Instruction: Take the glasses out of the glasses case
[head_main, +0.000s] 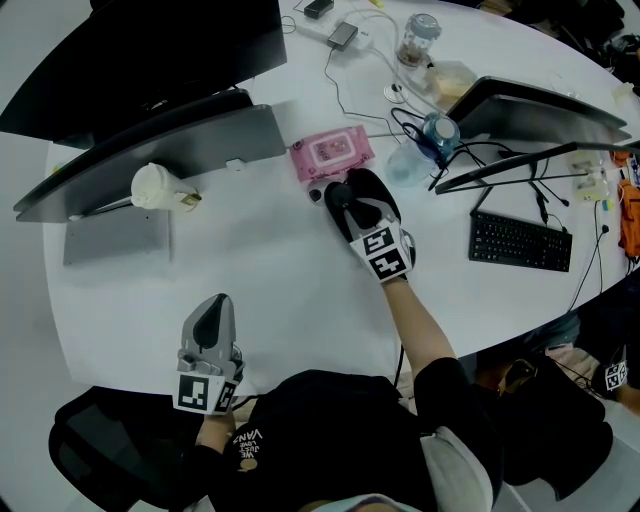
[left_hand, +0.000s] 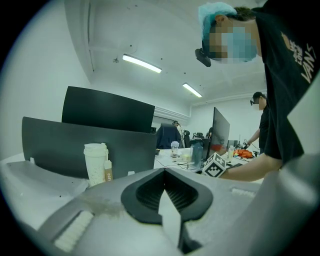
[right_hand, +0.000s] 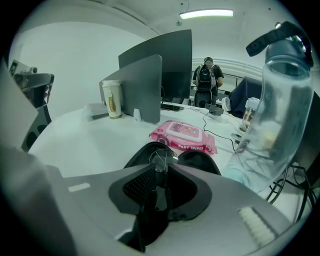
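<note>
Glasses (right_hand: 161, 158) are clamped between the closed jaws of the right gripper (right_hand: 160, 175), right over the open black glasses case (right_hand: 201, 161). The case is set on the white table (head_main: 270, 270), near a pink pack of baby wipes (head_main: 332, 152). The left gripper (head_main: 214, 308) is held near the table's front edge, its jaws pressed together on nothing.

Long ceiling lights (left_hand: 141, 63) shine bright (shadows are soft). Edges bend round and go dark; close parts look blurry.
</note>
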